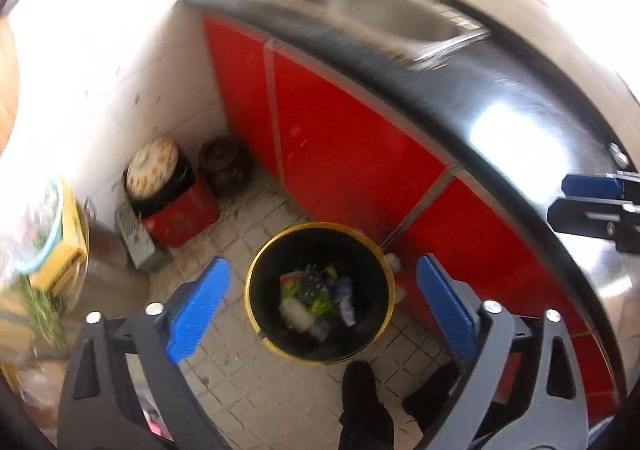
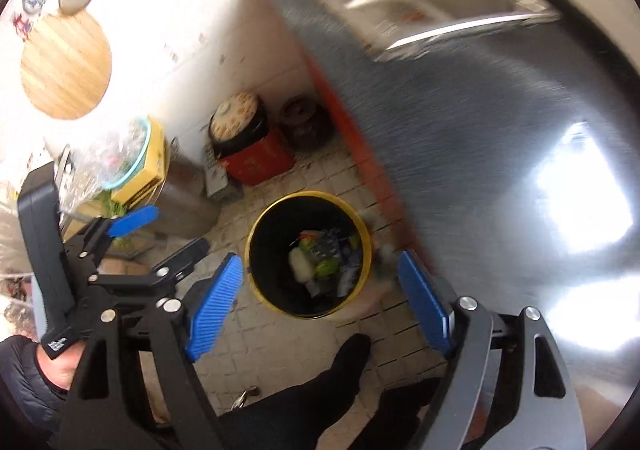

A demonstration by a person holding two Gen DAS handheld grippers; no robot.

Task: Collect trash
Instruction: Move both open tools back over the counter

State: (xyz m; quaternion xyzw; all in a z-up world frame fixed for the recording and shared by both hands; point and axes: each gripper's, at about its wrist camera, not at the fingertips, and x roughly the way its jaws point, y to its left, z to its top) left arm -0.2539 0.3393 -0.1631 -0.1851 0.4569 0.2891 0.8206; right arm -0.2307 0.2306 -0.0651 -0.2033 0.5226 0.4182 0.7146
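A round bin (image 1: 256, 282) with a yellow rim and black liner stands on the tiled floor beside the red cabinets. It holds several pieces of trash (image 1: 316, 298): wrappers, a white lump, dark bits. It shows in the right wrist view too (image 2: 260, 222), with the trash (image 2: 324, 258) inside. My left gripper (image 1: 322, 310) is open and empty above the bin. My right gripper (image 2: 320, 302) is open and empty above the bin, its blue fingers (image 1: 588, 186) seen over the counter at the right edge of the left view. The left gripper also shows in the right view (image 2: 160, 234).
A dark counter (image 1: 500, 90) with a steel sink (image 1: 380, 6) runs above red cabinet doors (image 1: 340, 146). A red box with a lidded pot (image 1: 176, 194), a brown jar (image 1: 224, 162) and a grater stand in the corner. Bags and a yellow box (image 1: 60, 250) sit left. My black shoe (image 1: 360, 398) is near the bin.
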